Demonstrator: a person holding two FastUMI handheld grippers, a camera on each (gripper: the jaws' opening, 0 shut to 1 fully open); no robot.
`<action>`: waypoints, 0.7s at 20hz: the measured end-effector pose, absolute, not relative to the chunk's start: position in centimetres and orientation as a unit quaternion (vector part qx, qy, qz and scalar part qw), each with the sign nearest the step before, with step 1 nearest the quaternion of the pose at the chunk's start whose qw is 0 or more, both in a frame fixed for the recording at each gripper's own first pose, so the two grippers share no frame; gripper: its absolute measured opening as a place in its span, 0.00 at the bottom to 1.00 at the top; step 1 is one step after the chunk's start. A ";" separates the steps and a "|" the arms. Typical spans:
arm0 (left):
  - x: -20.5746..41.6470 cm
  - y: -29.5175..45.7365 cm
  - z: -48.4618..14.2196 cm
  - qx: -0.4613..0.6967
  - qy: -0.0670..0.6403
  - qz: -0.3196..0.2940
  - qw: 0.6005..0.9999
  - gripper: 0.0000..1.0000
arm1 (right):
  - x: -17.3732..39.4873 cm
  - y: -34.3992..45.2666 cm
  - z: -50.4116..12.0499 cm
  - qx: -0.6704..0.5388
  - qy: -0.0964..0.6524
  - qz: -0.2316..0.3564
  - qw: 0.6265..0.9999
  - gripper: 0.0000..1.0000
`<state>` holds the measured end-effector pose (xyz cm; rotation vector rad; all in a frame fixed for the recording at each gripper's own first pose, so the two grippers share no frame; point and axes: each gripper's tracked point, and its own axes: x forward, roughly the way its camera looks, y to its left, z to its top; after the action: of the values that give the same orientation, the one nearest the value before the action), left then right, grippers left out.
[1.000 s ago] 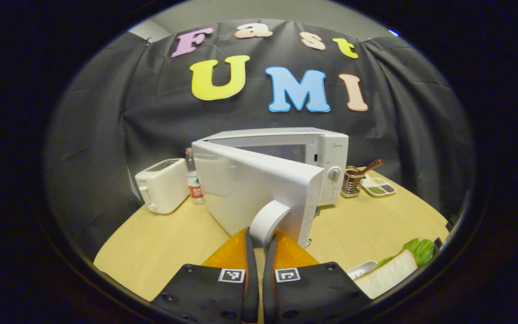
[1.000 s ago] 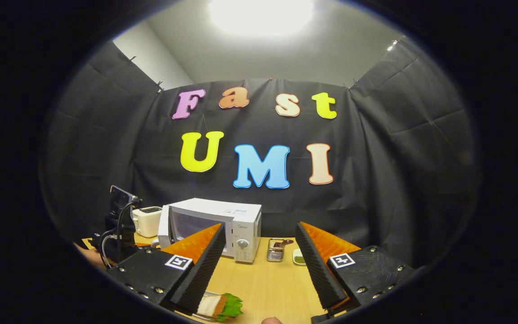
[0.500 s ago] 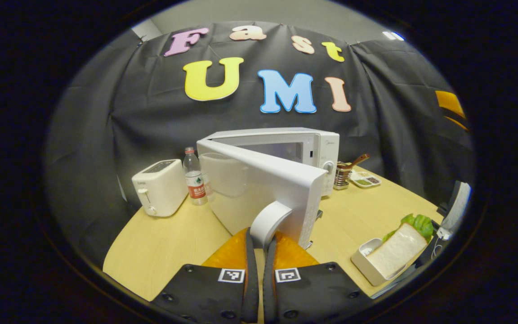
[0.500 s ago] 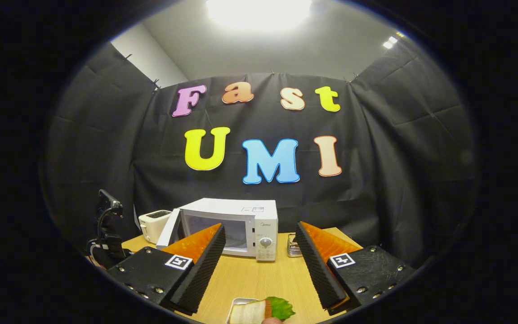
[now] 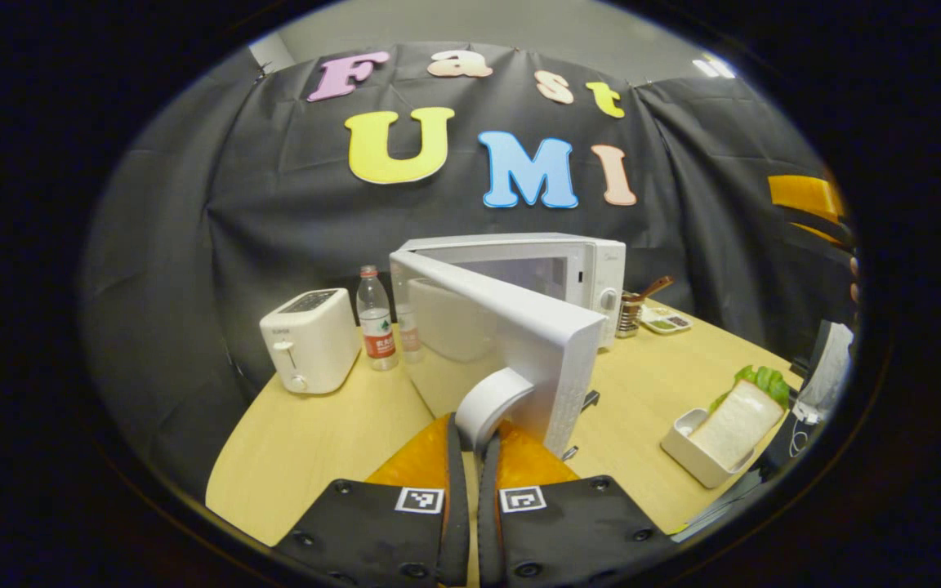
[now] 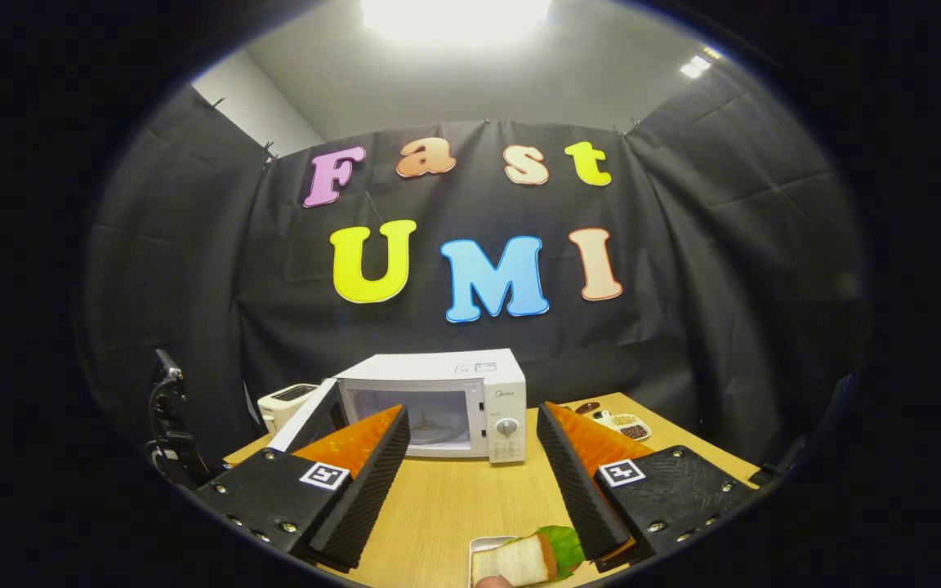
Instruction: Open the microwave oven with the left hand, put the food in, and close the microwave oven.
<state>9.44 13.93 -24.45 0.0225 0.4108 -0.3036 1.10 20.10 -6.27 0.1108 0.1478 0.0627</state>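
The white microwave (image 5: 577,269) stands at the back of the wooden table with its door (image 5: 511,343) swung wide toward me. My left gripper (image 5: 471,429) is shut on the door's curved white handle (image 5: 487,402). In the right gripper view the microwave (image 6: 470,392) shows its lit cavity, door (image 6: 303,416) ajar at the left. A sandwich with lettuce (image 5: 736,412) lies in a small white tray (image 5: 687,453) at the table's right edge. My right gripper (image 6: 470,474) hangs open above the table, with the sandwich (image 6: 524,559) just below it.
A white toaster (image 5: 311,339) and a water bottle (image 5: 374,318) stand left of the microwave. A wire holder with a brown spoon (image 5: 634,310) and a small condiment dish (image 5: 666,322) sit to its right. The table (image 5: 315,441) has bare wood in front.
The microwave door has swung further open with my left gripper on its handle. The right gripper view has shifted, so the sandwich now sits lower right and the microwave cavity faces it more.
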 end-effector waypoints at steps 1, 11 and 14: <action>9.4 15.0 -24.5 0.011 0.203 -0.141 0.969 0.12 | 1.1 20.4 -6.3 0.056 0.077 0.032 0.995 0.95; 8.3 22.0 -24.9 -0.049 0.216 -0.050 0.974 0.28 | 2.2 22.5 -6.4 0.044 0.105 0.068 0.991 0.95; 6.6 22.9 -23.4 -0.044 0.198 -0.024 0.979 0.66 | 2.9 21.9 -7.2 0.040 0.124 0.082 0.988 0.95</action>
<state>6.60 22.87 -23.44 -0.0882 0.3990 -0.0489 2.85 21.94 -7.23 0.0808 0.2481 0.1650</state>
